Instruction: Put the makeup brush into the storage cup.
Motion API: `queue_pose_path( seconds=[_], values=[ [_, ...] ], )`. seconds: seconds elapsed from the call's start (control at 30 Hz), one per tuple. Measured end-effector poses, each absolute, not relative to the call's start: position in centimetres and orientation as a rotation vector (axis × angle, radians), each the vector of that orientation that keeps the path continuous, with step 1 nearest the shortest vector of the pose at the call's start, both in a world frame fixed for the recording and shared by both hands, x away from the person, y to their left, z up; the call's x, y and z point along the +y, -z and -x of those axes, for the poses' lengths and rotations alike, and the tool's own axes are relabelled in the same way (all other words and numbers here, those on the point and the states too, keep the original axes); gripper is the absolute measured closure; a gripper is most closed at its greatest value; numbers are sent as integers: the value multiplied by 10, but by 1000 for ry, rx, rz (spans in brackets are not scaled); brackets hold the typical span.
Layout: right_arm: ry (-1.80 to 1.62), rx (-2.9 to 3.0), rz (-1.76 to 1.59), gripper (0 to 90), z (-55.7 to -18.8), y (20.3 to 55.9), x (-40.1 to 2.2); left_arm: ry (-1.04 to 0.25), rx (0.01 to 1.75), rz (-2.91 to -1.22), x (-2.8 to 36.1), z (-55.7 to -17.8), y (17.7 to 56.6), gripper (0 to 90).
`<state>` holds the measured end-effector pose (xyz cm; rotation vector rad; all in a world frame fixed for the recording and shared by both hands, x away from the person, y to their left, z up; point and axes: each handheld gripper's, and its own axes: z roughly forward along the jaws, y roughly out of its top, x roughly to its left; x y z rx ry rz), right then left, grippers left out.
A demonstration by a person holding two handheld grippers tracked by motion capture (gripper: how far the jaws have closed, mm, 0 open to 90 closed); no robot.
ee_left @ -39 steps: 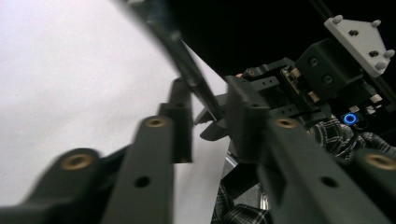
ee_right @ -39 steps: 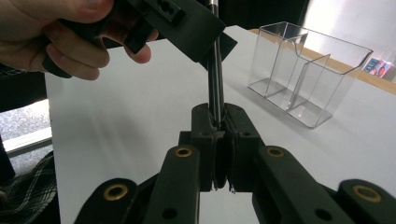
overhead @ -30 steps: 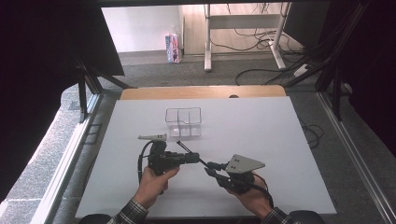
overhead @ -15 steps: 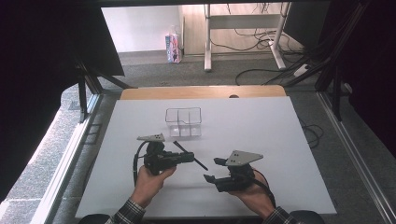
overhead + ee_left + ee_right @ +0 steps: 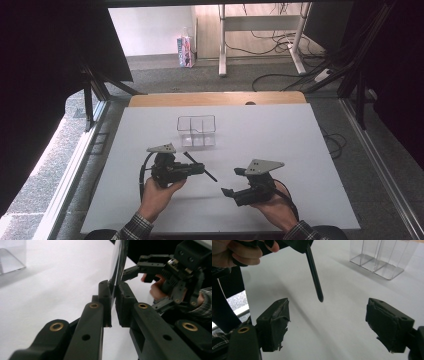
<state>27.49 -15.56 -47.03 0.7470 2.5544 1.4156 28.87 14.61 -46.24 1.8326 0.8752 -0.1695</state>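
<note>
A thin black pen (image 5: 200,166) slants over the white table (image 5: 300,150), and my left gripper (image 5: 201,169) is shut on it near its middle. In the left gripper view the pads (image 5: 106,293) squeeze the pen (image 5: 118,267), seen edge on. In the right gripper view the pen (image 5: 314,275) hangs with its tip free. My right gripper (image 5: 231,182) sits just right of that tip. Its jaws have just been opening and now stand wide apart (image 5: 327,325) with nothing between them.
A clear plastic box (image 5: 196,118) with compartments stands behind the grippers at mid-table, and its walls (image 5: 382,262) rise at the upper right of the right gripper view. The hand on the left gripper (image 5: 242,252) fills that view's top left corner. A wooden edge (image 5: 215,98) runs along the back.
The right gripper's jaws have spread apart and let go of the pen's tip, drawing slightly away to the right. The left gripper has stayed shut on the pen.
</note>
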Motion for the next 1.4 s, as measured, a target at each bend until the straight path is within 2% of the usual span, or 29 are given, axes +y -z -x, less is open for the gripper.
queue_pose_path(
  seconds=[0.77, 1.4],
  values=[
    [-1325, 2585, -822, 52, -283, 470, -175, 14, 909, -1940, 151, -284, 457, 838],
    [-1235, 2587, -866, 17, -286, 470, -191, -121, 940, -2027, 158, -283, 454, 838]
  ],
)
